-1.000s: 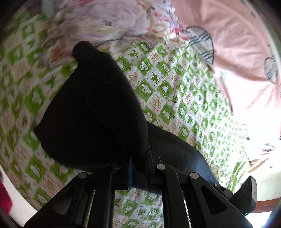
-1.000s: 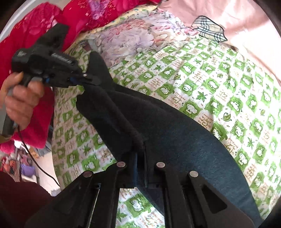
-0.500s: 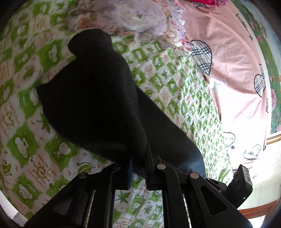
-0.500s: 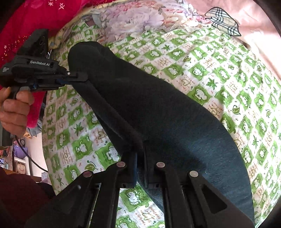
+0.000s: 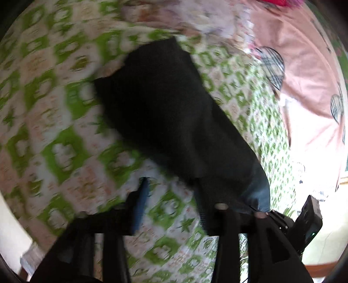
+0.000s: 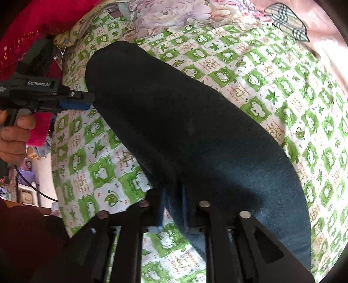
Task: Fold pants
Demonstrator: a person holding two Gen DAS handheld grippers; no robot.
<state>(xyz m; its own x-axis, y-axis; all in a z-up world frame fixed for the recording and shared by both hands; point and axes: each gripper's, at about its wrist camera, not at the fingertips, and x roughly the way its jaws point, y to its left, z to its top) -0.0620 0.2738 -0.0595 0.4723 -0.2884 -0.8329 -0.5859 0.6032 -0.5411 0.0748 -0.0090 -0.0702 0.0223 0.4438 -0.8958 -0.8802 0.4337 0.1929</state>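
Note:
The dark blue-black pants [image 6: 195, 135] lie folded on the green-and-white checked sheet [image 6: 282, 71]. In the left wrist view the pants [image 5: 174, 122] lie ahead and to the right. My left gripper [image 5: 171, 196] is open, its jaws wide apart, with the cloth's edge by the right finger; the view is blurred. It also shows in the right wrist view [image 6: 87, 101] beside the pants' far left edge. My right gripper [image 6: 173, 206] has its jaws slightly apart around the pants' near edge; the cloth still sits between them.
A floral quilt [image 6: 174, 13] and a pink sheet with plaid hearts [image 5: 304, 76] lie at the far side. Red bedding [image 6: 26, 30] lies at the left. The bed's edge [image 6: 56, 174] runs along the left, near my left hand.
My left gripper has opened and let go of the pants, which now lie flat on the sheet. My right gripper's jaws have parted a little. The pants have been lowered.

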